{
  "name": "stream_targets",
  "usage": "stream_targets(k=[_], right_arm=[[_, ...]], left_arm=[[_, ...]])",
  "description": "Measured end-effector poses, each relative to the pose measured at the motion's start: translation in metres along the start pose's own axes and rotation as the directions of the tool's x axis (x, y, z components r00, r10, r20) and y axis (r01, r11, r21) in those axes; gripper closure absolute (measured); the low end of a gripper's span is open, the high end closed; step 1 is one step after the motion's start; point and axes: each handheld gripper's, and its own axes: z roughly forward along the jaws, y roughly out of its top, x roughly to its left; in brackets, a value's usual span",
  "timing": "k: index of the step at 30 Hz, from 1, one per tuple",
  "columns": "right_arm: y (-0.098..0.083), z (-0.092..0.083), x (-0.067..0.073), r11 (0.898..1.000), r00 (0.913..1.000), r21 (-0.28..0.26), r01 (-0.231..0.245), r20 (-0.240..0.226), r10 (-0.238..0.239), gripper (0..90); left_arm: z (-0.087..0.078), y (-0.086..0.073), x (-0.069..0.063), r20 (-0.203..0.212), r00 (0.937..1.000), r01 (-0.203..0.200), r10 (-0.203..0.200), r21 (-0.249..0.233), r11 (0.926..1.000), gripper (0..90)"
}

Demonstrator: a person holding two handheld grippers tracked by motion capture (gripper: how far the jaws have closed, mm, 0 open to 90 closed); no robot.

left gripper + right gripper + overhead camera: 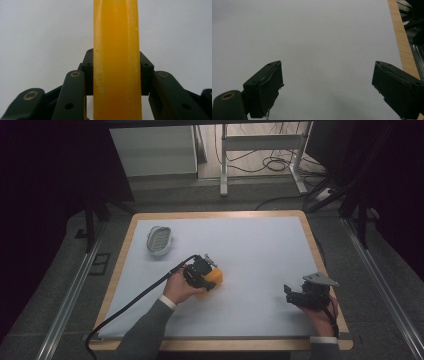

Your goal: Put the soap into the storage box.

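An orange-yellow block, smooth like a bar of soap, lies left of the middle of the white table sheet. My left gripper is shut on it, a hand holding the gripper from the near left. In the left gripper view the block stands on edge between the two black pads, which press on both its sides. My right gripper rests at the near right of the table, held in the other hand. Its jaws stand wide open over bare white sheet, with nothing between them.
A small grey-white oval dish with a ribbed inside sits at the far left of the sheet. The table's wooden rim runs close by the right gripper. A black cable trails from the left gripper over the near edge.
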Motion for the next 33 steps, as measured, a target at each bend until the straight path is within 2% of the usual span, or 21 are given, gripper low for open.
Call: stream_targets(k=[8, 12, 15, 19, 33], right_arm=[[0.000, 0.000, -0.001, 1.000, 1.0000, -0.002, -0.002, 0.002, 0.002, 9.8], [-0.001, 0.000, -0.002, 1.000, 1.0000, 0.000, -0.003, 0.005, 0.003, 9.8], [-0.001, 0.000, -0.002, 1.000, 1.0000, 0.001, -0.005, 0.008, 0.005, 9.8], [-0.001, 0.000, -0.003, 1.000, 0.9999, 0.002, -0.006, 0.010, 0.006, 9.8], [-0.002, 0.001, -0.003, 1.000, 0.9999, 0.006, -0.006, 0.016, 0.006, 9.8]], left_arm=[[-0.014, 0.000, 0.005, -0.011, 0.9997, 0.022, -0.022, -0.046, 0.9987, 60.9], [-0.019, 0.000, 0.009, -0.012, 0.9995, 0.029, -0.030, -0.050, 0.9983, 60.8], [-0.027, -0.001, 0.018, -0.010, 0.9986, 0.052, -0.053, -0.067, 0.9964, 60.9], [-0.034, -0.004, 0.027, -0.026, 0.9970, 0.071, -0.073, -0.076, 0.9946, 60.9], [-0.058, -0.010, 0.045, -0.050, 0.9926, 0.104, -0.111, -0.120, 0.9873, 60.9]])
